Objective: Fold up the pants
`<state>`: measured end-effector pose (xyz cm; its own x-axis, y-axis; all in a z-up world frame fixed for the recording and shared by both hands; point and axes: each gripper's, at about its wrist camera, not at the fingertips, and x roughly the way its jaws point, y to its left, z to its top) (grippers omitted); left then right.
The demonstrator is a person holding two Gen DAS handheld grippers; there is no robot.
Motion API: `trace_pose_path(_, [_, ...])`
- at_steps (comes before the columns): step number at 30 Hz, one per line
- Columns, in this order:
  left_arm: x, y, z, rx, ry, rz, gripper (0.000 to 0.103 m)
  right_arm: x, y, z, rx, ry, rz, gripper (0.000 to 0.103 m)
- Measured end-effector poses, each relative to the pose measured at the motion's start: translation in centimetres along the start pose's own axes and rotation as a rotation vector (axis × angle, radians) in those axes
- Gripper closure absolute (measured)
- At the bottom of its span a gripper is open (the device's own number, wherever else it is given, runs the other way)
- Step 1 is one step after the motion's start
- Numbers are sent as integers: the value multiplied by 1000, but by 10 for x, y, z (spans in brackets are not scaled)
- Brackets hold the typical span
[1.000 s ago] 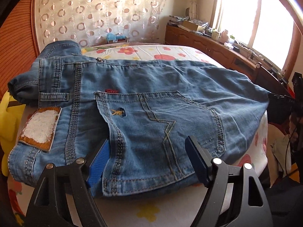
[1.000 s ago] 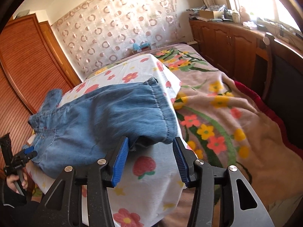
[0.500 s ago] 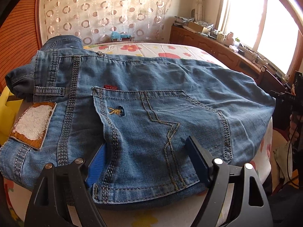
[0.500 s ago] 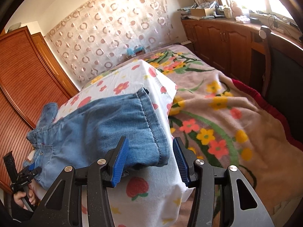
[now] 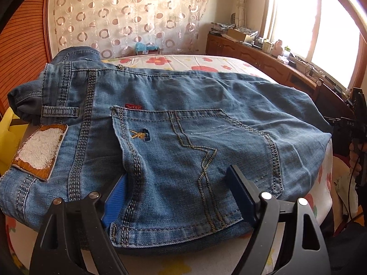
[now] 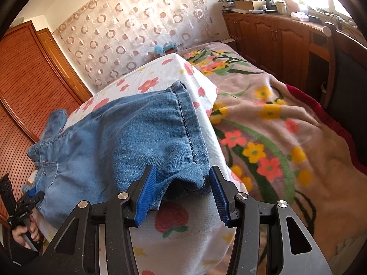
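Blue jeans [image 5: 183, 114] lie folded lengthwise on the flowered sheet [image 5: 206, 61], back pocket and waistband patch facing up. My left gripper [image 5: 176, 174] stands wide open over the seat edge. Its left pad [image 5: 114, 201] is tucked behind a denim fold and its right finger rests above the pocket. In the right wrist view the jeans [image 6: 137, 133] stretch away to the left, and the leg hem [image 6: 188, 142] sits at the mattress corner. My right gripper [image 6: 183, 171] is open, with the hem's near corner between its pads and a gap beside the right pad.
A flowered blanket [image 6: 275, 126] covers the lower bed to the right. Wooden cabinets [image 6: 263, 34] with clutter line the window wall, and a chair [image 6: 344, 80] stands before them. A slatted wardrobe [image 6: 27, 80] is on the left. Something yellow [image 5: 9, 137] lies beside the waistband.
My right gripper has come forward and down, so the hem corner now sits between its pads instead of ahead of them. The left gripper has barely moved.
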<state>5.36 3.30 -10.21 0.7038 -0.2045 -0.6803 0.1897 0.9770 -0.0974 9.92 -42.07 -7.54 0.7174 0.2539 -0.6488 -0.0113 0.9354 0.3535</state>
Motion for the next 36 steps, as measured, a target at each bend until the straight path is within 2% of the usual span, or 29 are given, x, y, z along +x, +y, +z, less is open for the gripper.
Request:
trace_pose_path(2, [0,1,0,-2,0,0,20,-2,1,3,-8,-8,10,77])
trace_pose_path(5, [0,1,1,-7,0,-2,20,-10,6,6,-34,-39,0,93])
trace_pose_path(12, [-2,1,4,-12,2,6,20,-40,20,22,-85,-148,33,95])
trace_pose_path(20, [-20,4,17,-31,-46,-1,20,-57,85,47,-256,-204,127,96])
trace_pose_path(33, [-54,11,31,-21,-114,43,20,-46,234,50,-529,-171,399,96])
trace_pose_path(36, [-59,14,30,-15,-125,54,20,-38,261,46,-561,-154,408,96])
